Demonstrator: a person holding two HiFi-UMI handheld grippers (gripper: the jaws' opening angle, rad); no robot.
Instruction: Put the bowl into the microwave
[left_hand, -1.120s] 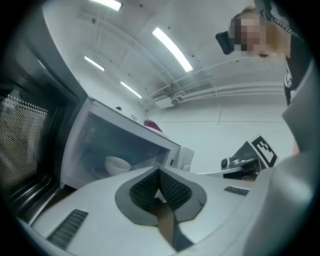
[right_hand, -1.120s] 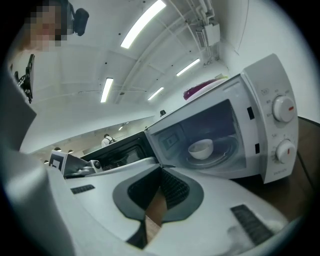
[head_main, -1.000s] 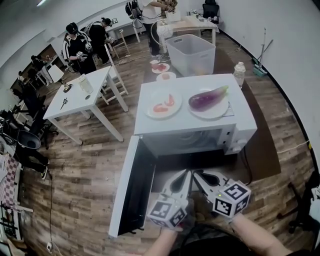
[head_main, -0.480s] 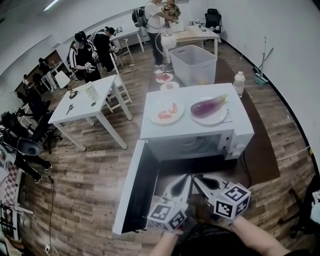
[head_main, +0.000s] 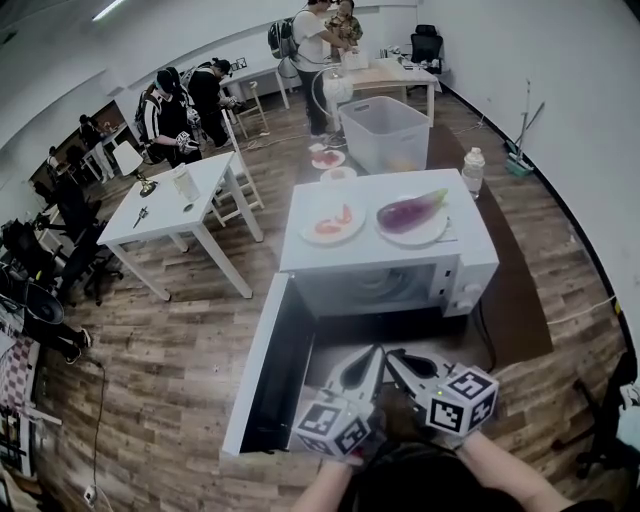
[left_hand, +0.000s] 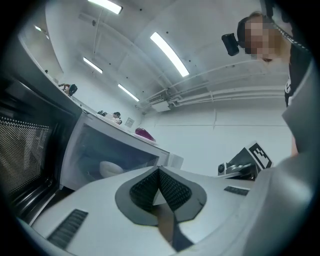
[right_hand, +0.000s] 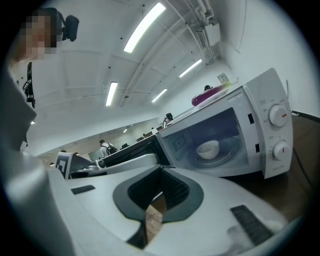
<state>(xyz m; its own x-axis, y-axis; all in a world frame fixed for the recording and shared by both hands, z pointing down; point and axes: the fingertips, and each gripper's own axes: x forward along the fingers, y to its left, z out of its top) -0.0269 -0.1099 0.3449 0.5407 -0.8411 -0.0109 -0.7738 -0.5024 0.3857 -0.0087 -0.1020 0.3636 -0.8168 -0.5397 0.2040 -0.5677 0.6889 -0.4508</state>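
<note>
While the bowl (right_hand: 207, 148) sits inside the open microwave (right_hand: 260, 115), left gripper (left_hand: 159, 171) & right gripper (right_hand: 161, 171) are both pinched together, empty.

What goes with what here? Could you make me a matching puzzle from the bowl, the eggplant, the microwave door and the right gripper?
Things:
1. bowl
2. eggplant
3. microwave door
4. right gripper

Places or states:
A. swung open
B. on a plate on top of the microwave
C. jaws together, nothing between them
D. inside the microwave

Pairs: 1-D, 2-B, 3-A, 4-C
</note>
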